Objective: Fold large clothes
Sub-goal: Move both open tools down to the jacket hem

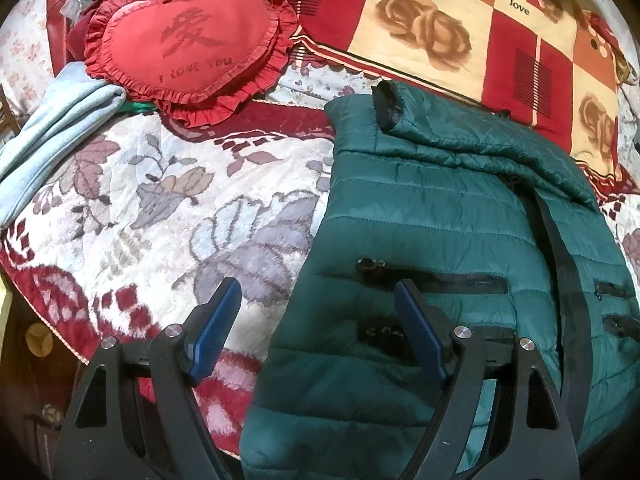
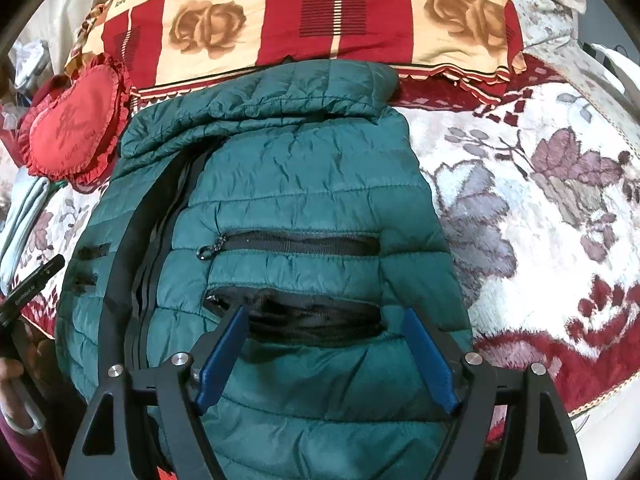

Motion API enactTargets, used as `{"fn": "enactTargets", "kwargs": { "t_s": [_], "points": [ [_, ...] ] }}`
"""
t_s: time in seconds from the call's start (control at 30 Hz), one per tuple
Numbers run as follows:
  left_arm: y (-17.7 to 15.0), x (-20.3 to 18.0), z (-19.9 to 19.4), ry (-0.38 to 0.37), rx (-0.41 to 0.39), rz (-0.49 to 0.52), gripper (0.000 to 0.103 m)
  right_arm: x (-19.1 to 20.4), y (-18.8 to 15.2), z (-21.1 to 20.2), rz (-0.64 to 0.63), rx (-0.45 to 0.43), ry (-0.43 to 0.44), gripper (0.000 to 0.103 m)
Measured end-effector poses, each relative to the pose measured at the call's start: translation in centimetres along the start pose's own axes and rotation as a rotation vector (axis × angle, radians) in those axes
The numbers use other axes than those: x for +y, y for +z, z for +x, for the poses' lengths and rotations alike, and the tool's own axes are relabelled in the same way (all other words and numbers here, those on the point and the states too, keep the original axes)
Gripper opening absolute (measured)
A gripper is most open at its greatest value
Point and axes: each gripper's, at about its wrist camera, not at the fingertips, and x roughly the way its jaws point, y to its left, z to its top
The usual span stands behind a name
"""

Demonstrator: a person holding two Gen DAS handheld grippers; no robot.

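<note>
A dark green quilted jacket (image 1: 440, 208) lies flat on the floral blanket, front up, with its black zip running down the middle and a sleeve folded across the top. My left gripper (image 1: 318, 284) hovers open over the jacket's left edge, one blue pad above the blanket and the other above a pocket. In the right wrist view the same jacket (image 2: 300, 176) fills the centre. My right gripper (image 2: 326, 310) is open just above its gaping lower pocket (image 2: 312, 316), with nothing pinched between the pads. A black part of the left gripper (image 2: 36, 280) shows at the left border.
A red heart-shaped cushion (image 1: 188, 40) and a folded light blue garment (image 1: 52, 128) lie left of the jacket. A red and cream rose-print quilt (image 1: 460, 28) is bunched behind it. The floral blanket (image 2: 540, 208) spreads to the right. The bed's edge (image 1: 44, 320) drops off at the lower left.
</note>
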Motion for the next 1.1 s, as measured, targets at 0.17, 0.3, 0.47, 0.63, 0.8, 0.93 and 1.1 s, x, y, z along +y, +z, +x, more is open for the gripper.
{"fn": "enactTargets", "kwargs": {
  "t_s": [0.17,0.3,0.47,0.63,0.8,0.93,1.1],
  "points": [
    [-0.8,0.3,-0.2,-0.006,0.014,0.004,0.079,-0.1,-0.6,-0.3,-0.011,0.007,-0.004,0.079],
    [-1.7,0.7,-0.4,-0.010,0.030,0.007,0.079,-0.1,-1.3,-0.7,-0.022,0.013,-0.008,0.080],
    [-2.8,1.5,-0.3,-0.012,0.054,0.003,0.079,-0.3,-1.9,-1.4,-0.026,0.012,-0.009,0.081],
    [-3.5,2.6,-0.2,-0.033,0.079,-0.037,0.079,-0.7,-2.2,-1.8,-0.017,0.014,-0.011,0.082],
    [-4.2,3.8,-0.1,-0.066,0.112,-0.072,0.079,-0.9,-2.5,-2.1,-0.013,0.021,-0.010,0.082],
    [-4.8,4.5,-0.4,-0.083,0.122,-0.079,0.079,-1.3,-3.0,-2.2,-0.012,0.034,-0.011,0.082],
    [-5.1,5.0,-0.6,-0.124,0.146,-0.091,0.079,-2.2,-3.7,-2.7,-0.005,0.048,-0.031,0.083]
  ]
}}
